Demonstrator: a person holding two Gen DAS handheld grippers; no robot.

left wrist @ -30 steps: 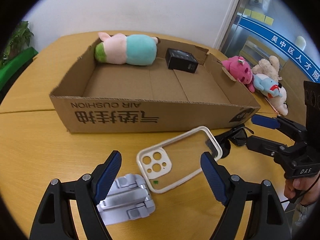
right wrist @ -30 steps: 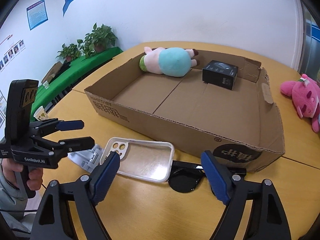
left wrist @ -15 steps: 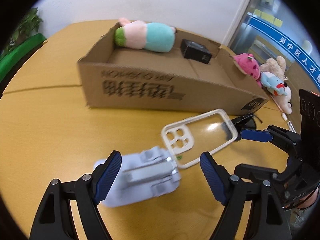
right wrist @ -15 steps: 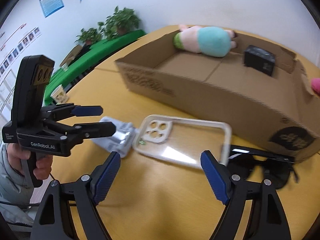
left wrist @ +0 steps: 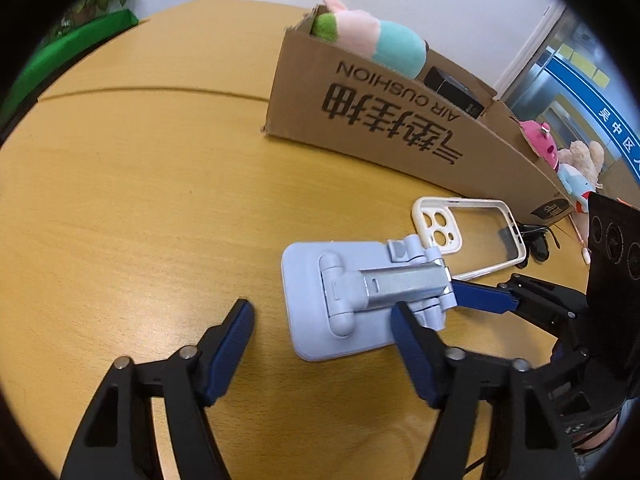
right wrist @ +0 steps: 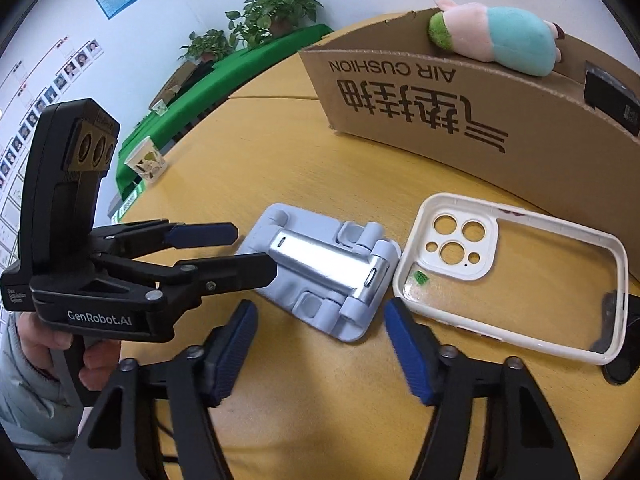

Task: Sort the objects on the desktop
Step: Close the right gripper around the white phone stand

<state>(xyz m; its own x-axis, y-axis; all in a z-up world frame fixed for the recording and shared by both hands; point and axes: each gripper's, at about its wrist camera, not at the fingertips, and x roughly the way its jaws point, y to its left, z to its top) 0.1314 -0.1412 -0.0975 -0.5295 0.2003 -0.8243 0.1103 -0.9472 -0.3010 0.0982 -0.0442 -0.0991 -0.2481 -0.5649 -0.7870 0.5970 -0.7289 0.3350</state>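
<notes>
A pale blue folding phone stand (left wrist: 360, 296) (right wrist: 324, 272) lies flat on the wooden table. My left gripper (left wrist: 324, 344) is open, low over the table, with the stand just ahead of its right finger; it shows in the right wrist view (right wrist: 248, 250) at the stand's left edge. My right gripper (right wrist: 320, 344) is open with the stand just ahead between its fingers; it shows in the left wrist view (left wrist: 486, 298) touching the stand's right end. A white-rimmed clear phone case (left wrist: 472, 236) (right wrist: 512, 272) lies right of the stand. Black sunglasses (left wrist: 536, 242) (right wrist: 620, 340) lie partly under it.
A cardboard box (left wrist: 400, 120) (right wrist: 440, 100) stands behind, holding a pink-and-teal plush (left wrist: 372, 40) (right wrist: 500, 36) and a small black box (left wrist: 452, 88) (right wrist: 608, 92). More plush toys (left wrist: 560, 160) lie beyond its right end. A paper cup (right wrist: 146, 160) stands at the table's left edge.
Both grippers swung left and lowered toward the phone stand. The stand now lies close in front of both, and the box has shifted to the upper right of both views.
</notes>
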